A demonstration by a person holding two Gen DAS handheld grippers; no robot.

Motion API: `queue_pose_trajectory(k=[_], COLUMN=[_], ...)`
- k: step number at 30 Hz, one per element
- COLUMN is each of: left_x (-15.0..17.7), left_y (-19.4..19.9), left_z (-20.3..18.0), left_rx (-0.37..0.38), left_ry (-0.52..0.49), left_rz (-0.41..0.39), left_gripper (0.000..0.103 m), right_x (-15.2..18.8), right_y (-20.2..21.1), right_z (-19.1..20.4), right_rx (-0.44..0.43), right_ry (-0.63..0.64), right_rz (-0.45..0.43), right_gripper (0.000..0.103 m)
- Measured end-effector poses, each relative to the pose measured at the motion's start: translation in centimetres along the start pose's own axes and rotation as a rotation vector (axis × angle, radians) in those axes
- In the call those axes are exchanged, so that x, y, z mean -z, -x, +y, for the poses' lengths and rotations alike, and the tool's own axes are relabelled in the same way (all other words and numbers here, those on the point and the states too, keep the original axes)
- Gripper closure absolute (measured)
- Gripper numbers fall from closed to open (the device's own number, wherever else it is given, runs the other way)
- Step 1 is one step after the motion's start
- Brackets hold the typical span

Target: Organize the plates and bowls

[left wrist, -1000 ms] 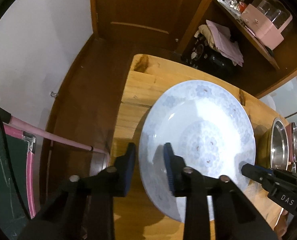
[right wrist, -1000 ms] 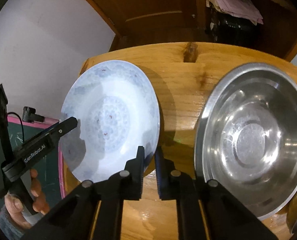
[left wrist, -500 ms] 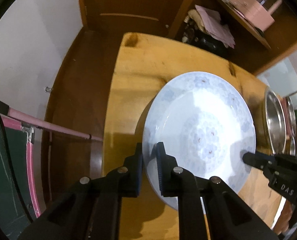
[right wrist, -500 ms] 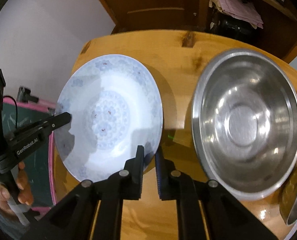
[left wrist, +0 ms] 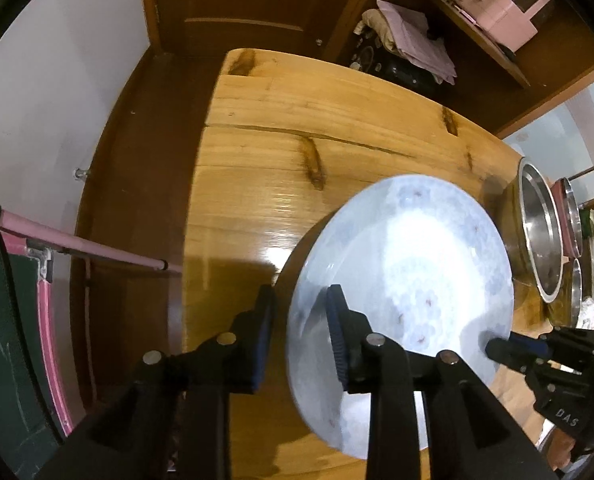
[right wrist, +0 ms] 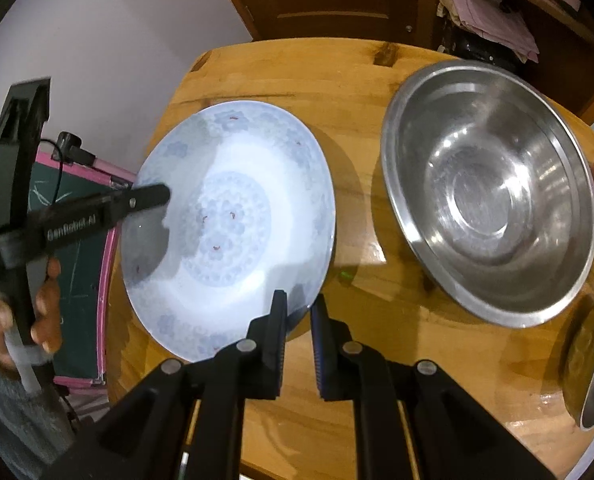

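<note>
A large white plate with a pale blue flower pattern (left wrist: 413, 264) is held tilted above the wooden table; it also shows in the right wrist view (right wrist: 233, 232). My left gripper (left wrist: 301, 332) straddles the plate's near-left rim with its jaws parted, one finger inside the plate and one outside. My right gripper (right wrist: 297, 320) is shut on the plate's near-right rim. A big steel bowl (right wrist: 489, 188) sits on the table right of the plate; in the left wrist view it (left wrist: 541, 236) is at the far right.
The wooden table (left wrist: 281, 128) has its left edge beside a pink-framed green board (left wrist: 13, 332). More steel dishes (right wrist: 593, 364) lie at the right edge. A dark shelf with folded cloths (left wrist: 413, 40) stands behind the table.
My left gripper's jaws have opened off the plate's rim after being shut on it. The plate has shifted toward the right and nearer the steel bowl, still pinched by my right gripper.
</note>
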State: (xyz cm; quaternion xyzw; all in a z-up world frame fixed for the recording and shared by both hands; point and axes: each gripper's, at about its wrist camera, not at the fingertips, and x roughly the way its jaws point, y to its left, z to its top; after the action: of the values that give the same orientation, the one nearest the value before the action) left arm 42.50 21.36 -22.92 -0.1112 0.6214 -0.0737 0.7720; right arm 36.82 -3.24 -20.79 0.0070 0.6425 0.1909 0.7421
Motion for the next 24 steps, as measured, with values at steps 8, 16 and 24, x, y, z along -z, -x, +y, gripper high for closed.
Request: queue_pose_trajectory(k=[8,16,24], left_x=[2.6,7.3,14.4], left_y=[0.8,4.6,10.8], left_z=[-2.3,-2.9,-7.0], left_rx=[-0.022,0.005,-0.002], left_ry=[-0.071,0.016,-0.034], left_rz=[0.014,0.014,0.002], left_gripper=[0.092,0.093,0.093], right_x=[1.1,4.3,9.7], right_y=[0.2,2.4,7.6], right_z=[-1.3,-0.6,0.0], right_rx=[0.024,0.031,0.041], right_ry=[-0.027,-0.001,0.015], right_rz=[0.012,0.009,-0.017], right_gripper=[0.093,0.093,0.093])
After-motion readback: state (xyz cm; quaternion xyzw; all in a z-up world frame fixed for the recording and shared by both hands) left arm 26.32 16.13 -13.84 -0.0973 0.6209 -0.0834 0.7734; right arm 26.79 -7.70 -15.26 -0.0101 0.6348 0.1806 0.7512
